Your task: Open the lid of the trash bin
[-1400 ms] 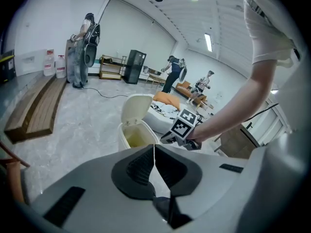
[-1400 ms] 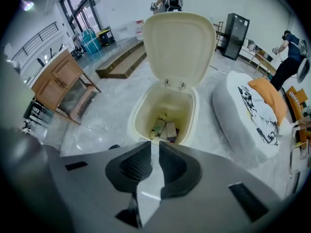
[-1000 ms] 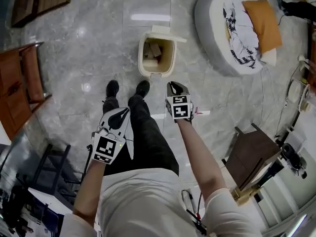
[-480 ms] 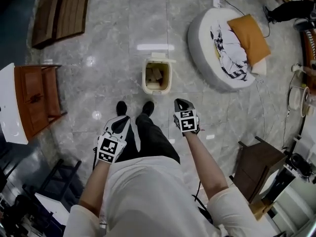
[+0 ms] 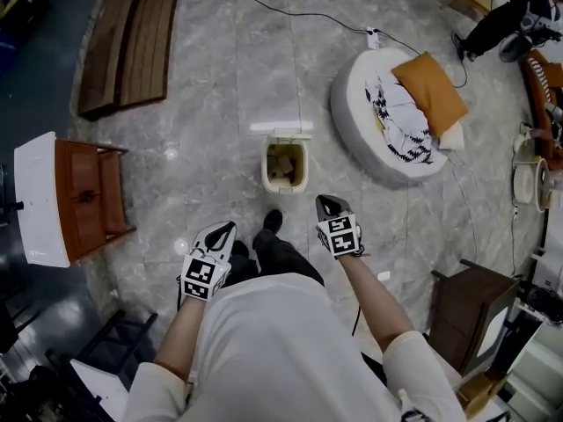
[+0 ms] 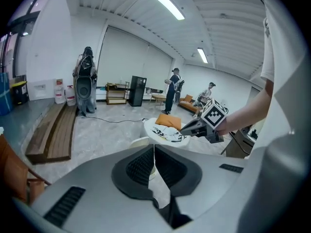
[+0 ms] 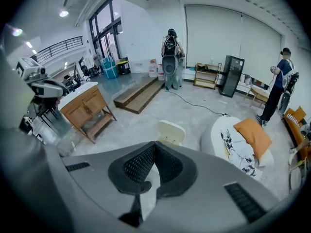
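Note:
The cream trash bin point(image 5: 286, 167) stands on the grey marble floor with its lid point(image 5: 281, 130) tipped up at the far side, and scraps show inside. Both grippers hang in front of my body, well short of the bin. My left gripper point(image 5: 223, 228) is shut and holds nothing. My right gripper point(image 5: 326, 203) is likewise shut and empty. In the left gripper view the shut jaws point(image 6: 154, 147) point at the bin point(image 6: 139, 141), and the right gripper point(image 6: 206, 123) shows at the right. The right gripper view has its shut jaws point(image 7: 154, 144) below the raised lid point(image 7: 171, 131).
A round white cushion seat point(image 5: 387, 117) with an orange pillow point(image 5: 429, 95) lies right of the bin. A wooden cabinet point(image 5: 84, 196) stands at the left, planks point(image 5: 132, 38) at the far left, a dark stool point(image 5: 466, 310) at the right. People stand far off point(image 6: 171, 89).
The head view has pulled up and back, so the bin looks smaller and farther. My feet stepped away from it. Both grippers stayed shut near my body.

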Available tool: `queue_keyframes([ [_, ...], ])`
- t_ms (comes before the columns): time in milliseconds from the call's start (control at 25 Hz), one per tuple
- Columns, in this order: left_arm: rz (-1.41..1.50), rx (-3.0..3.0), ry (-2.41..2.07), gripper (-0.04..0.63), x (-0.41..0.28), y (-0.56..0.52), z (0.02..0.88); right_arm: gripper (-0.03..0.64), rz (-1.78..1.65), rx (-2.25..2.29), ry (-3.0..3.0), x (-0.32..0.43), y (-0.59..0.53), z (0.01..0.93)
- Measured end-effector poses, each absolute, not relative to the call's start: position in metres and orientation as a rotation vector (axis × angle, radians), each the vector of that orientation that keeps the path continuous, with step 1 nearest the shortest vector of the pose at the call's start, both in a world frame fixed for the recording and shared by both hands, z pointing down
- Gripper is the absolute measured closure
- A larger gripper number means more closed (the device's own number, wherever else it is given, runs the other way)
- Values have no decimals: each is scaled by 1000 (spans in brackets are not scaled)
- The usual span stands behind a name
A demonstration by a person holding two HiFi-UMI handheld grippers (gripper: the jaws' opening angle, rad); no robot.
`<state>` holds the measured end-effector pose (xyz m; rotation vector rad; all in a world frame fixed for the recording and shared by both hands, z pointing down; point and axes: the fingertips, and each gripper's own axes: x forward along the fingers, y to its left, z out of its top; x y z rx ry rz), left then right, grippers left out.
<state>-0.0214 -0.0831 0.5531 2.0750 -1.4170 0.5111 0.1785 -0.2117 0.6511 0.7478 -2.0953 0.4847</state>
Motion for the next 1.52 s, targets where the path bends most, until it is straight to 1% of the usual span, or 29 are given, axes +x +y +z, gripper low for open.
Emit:
queue_keyframes([
  [640,432,2103,-1453,574,-43,-14,511,587,388,847,-2139,182,-144,584],
  [1040,405,2179,-1426,574,-40,32,489,586,340,946,-2180,197,-102,537],
  [1520,383,2242,-1376,574,-36,55,468,586,299,1015,-2222,212,-55,493],
])
